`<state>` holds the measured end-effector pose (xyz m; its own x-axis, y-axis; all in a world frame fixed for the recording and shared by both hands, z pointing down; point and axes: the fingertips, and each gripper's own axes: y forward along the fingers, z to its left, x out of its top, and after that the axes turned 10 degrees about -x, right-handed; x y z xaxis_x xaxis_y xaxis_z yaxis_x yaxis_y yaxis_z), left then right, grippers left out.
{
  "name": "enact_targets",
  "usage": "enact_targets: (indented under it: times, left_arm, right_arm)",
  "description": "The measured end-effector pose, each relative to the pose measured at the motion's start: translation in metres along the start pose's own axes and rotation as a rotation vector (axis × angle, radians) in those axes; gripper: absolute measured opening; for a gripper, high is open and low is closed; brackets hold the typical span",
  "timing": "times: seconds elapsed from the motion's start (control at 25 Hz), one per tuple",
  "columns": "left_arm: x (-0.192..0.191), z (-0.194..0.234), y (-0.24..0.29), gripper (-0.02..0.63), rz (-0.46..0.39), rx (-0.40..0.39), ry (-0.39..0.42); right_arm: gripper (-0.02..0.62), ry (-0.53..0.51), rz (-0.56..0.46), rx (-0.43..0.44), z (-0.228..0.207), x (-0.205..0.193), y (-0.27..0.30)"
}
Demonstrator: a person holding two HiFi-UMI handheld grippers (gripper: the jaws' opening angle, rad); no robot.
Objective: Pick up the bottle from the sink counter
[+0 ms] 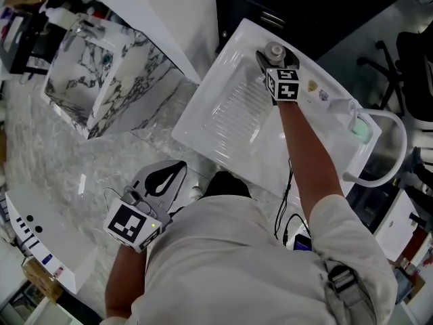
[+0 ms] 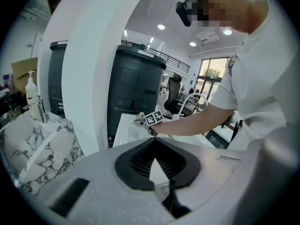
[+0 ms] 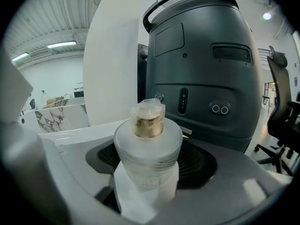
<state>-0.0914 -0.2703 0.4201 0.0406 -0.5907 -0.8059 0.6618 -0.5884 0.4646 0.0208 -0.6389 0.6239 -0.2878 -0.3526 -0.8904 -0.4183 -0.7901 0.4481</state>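
Bottle [image 3: 147, 144]: upright on white sink [image 1: 223, 124], at the far corner of its ledge. Clear body, gold cap under plastic wrap. In head view it [image 1: 275, 49] sits just beyond the marker cube [image 1: 284, 84].

R gripper [image 1: 272, 61]: arm stretched across the basin. Jaws wide apart w/ bottle between them, pads close by both sides. No squeeze evident; bottle not lifted.

L gripper [image 1: 166, 178]: held low near the person's body, over marble surface [image 1: 61, 161], well apart from sink. Jaws together at the tips, nothing between.

Surroundings: dark grey machine [image 3: 201, 69] directly behind bottle. White looped faucet [image 1: 389, 147] at sink's right end. Marble-pattern basin [image 1: 95, 80] to the left.
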Motion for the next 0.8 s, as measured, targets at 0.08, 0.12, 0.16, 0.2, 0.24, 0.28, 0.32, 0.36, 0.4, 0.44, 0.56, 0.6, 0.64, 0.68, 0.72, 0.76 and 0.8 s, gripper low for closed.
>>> enact_targets:
  times: [0.08, 0.12, 0.16, 0.2, 0.24, 0.28, 0.32, 0.36, 0.4, 0.44, 0.56, 0.6, 0.64, 0.68, 0.72, 0.76, 0.8]
  left_arm:
    - [0.000, 0.000, 0.000, 0.006, -0.008, 0.002, 0.000]
    - [0.000, 0.000, -0.001, 0.006, -0.012, 0.003, 0.000]
    - [0.000, 0.000, -0.002, 0.006, -0.014, 0.004, 0.000]
    - [-0.001, 0.001, -0.003, 0.006, -0.015, 0.006, 0.000]
    - [-0.001, 0.001, -0.004, 0.006, -0.015, 0.009, -0.002]
    - [-0.002, 0.001, -0.006, 0.006, -0.016, 0.012, -0.004]
    - [-0.002, 0.001, -0.008, 0.006, -0.018, 0.015, -0.006]
    - [-0.003, 0.002, -0.010, 0.006, -0.020, 0.018, -0.009]
    - [-0.004, 0.002, -0.012, 0.006, -0.022, 0.021, -0.011]
    - [-0.005, 0.003, -0.013, 0.006, -0.024, 0.023, -0.013]
    - [-0.007, 0.003, -0.016, 0.006, -0.025, 0.023, -0.015]
    - [-0.008, 0.002, -0.017, 0.006, -0.025, 0.022, -0.013]
    - [-0.009, 0.001, -0.018, 0.006, -0.026, 0.021, -0.011]
    - [-0.010, 0.000, -0.018, 0.006, -0.028, 0.020, -0.009]
    - [-0.010, -0.001, -0.019, 0.006, -0.031, 0.019, -0.007]
    - [-0.011, -0.002, -0.021, 0.006, -0.033, 0.017, -0.007]
    - [-0.012, -0.003, -0.022, 0.006, -0.035, 0.015, -0.006]
  right_arm:
    - [0.351, -0.006, 0.002, -0.007, 0.000, 0.000, 0.001]
    - [0.350, -0.008, 0.002, -0.008, 0.000, 0.000, 0.002]
    - [0.350, -0.010, 0.003, -0.008, 0.000, 0.000, 0.002]
    - [0.348, -0.012, 0.005, -0.008, 0.000, 0.000, 0.002]
    - [0.348, -0.012, 0.006, -0.007, 0.000, 0.000, 0.002]
    - [0.348, -0.012, 0.008, -0.006, 0.000, 0.000, 0.002]
    - [0.348, -0.011, 0.009, -0.006, 0.000, 0.001, 0.002]
    - [0.347, -0.010, 0.011, -0.006, 0.000, 0.001, 0.002]
    - [0.347, -0.010, 0.013, -0.005, 0.000, 0.001, 0.002]
    - [0.347, -0.009, 0.014, -0.003, 0.001, 0.002, 0.002]
    - [0.347, -0.004, 0.019, 0.005, 0.003, 0.001, 0.001]
    - [0.347, -0.002, 0.020, 0.008, 0.003, 0.001, 0.000]
    - [0.347, 0.001, 0.021, 0.009, 0.004, 0.000, -0.001]
    - [0.347, 0.003, 0.021, 0.008, 0.004, 0.001, -0.003]
    - [0.347, 0.006, 0.021, 0.008, 0.004, 0.001, -0.005]
    - [0.347, 0.008, 0.021, 0.009, 0.004, 0.002, -0.008]
    - [0.347, 0.006, 0.021, 0.011, 0.005, 0.003, -0.011]
